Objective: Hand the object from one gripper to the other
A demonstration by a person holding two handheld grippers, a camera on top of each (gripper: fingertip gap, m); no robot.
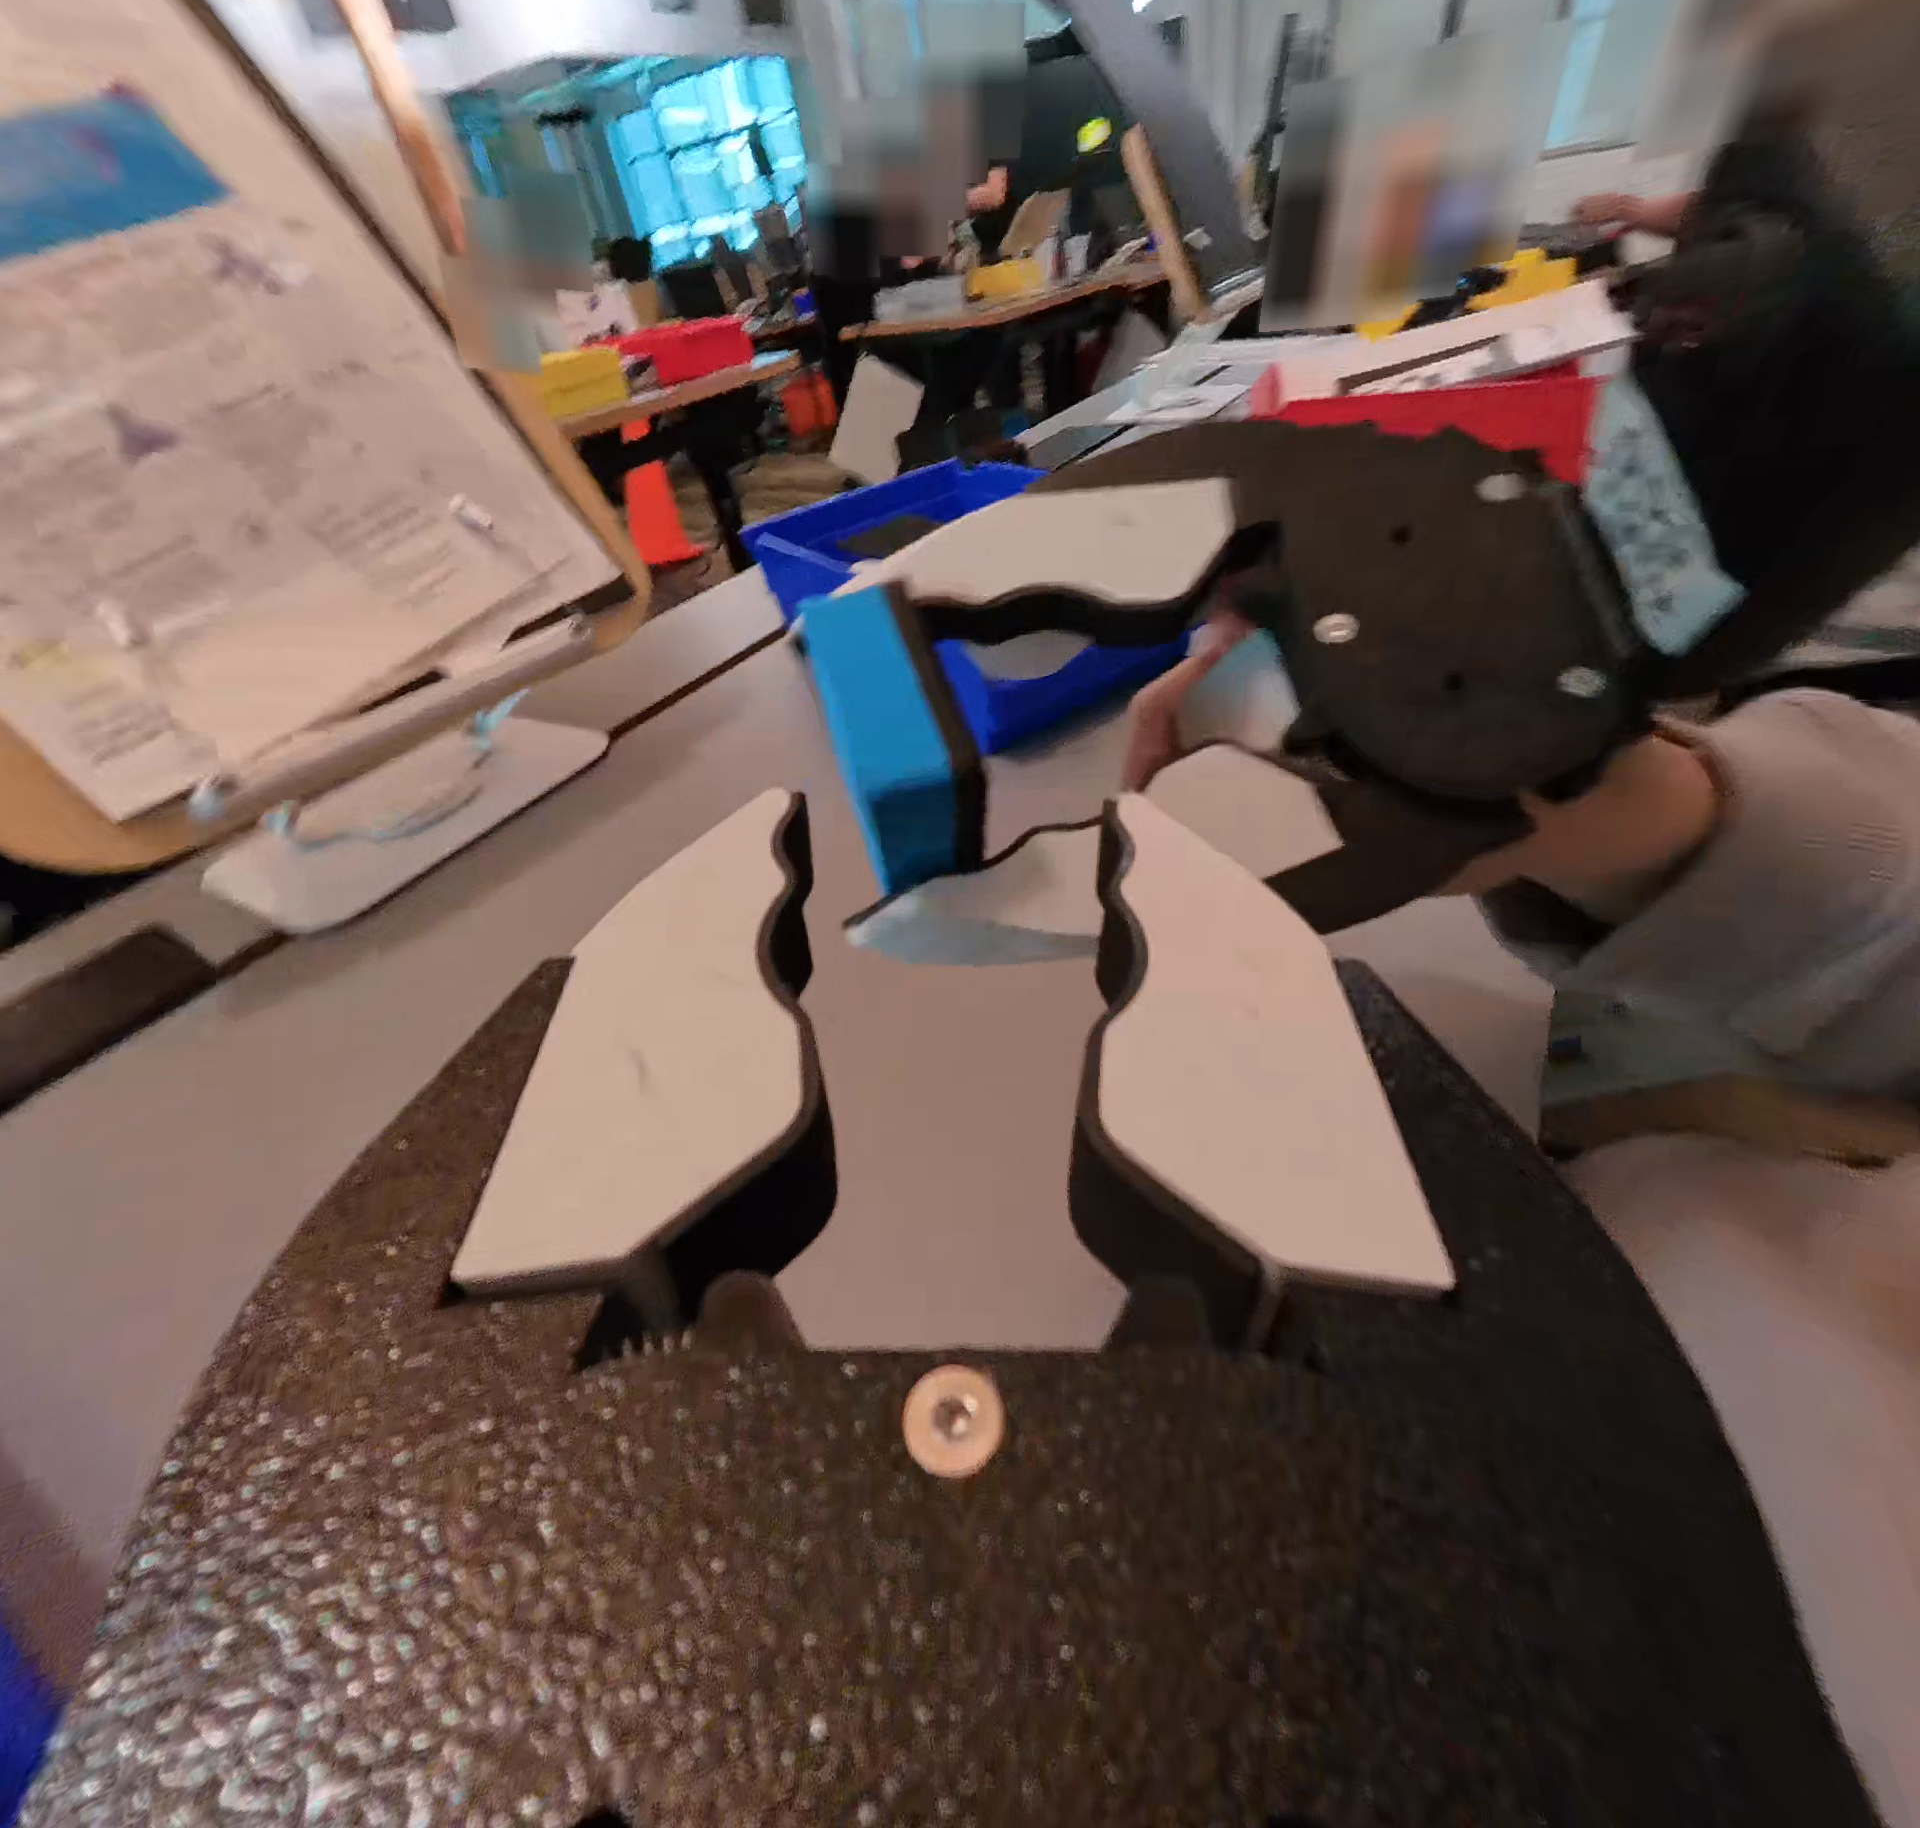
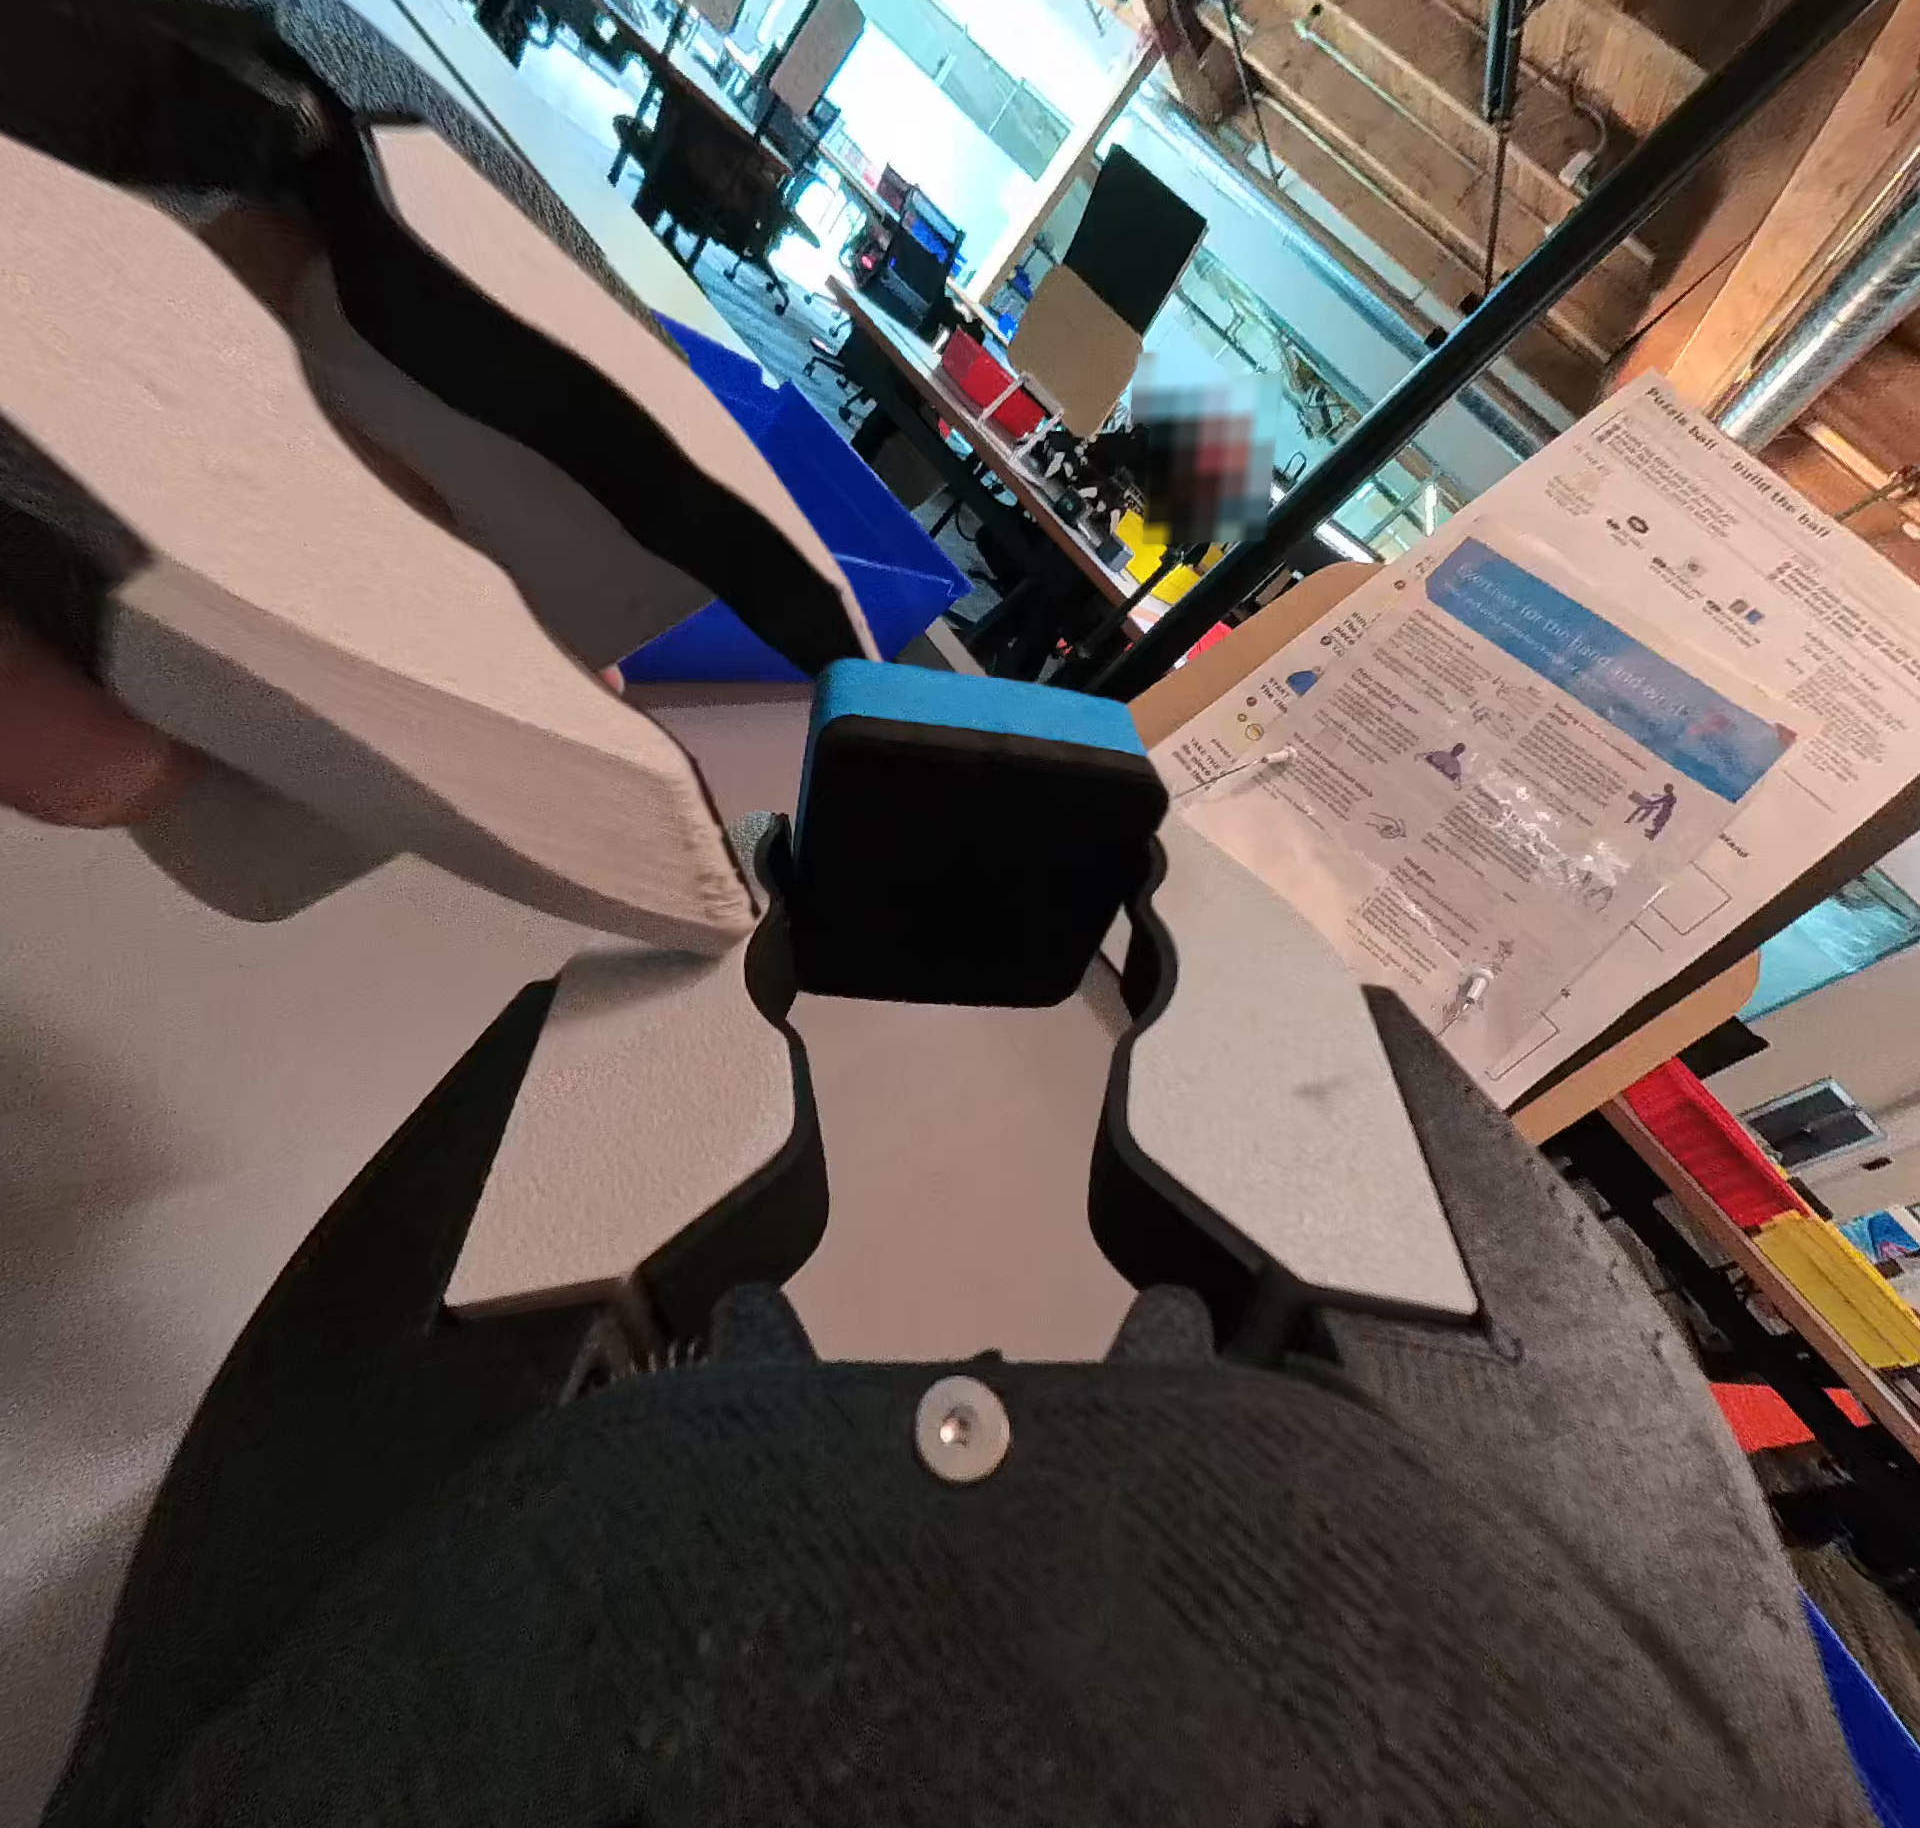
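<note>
Grey surface (image 1: pixel 312 1103) below; my right tool (image 2: pixel 961 905) clamps the blue-and-black block (image 2: pixel 971 843) by its sides. My left tool (image 1: pixel 951 905) gapes just near of it (image 1: pixel 888 729), long axis tilted upright.

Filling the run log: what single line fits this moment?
right hand-held gripper: shut on blue-and-black rectangular foam block | left hand-held gripper: open, empty, near
</note>
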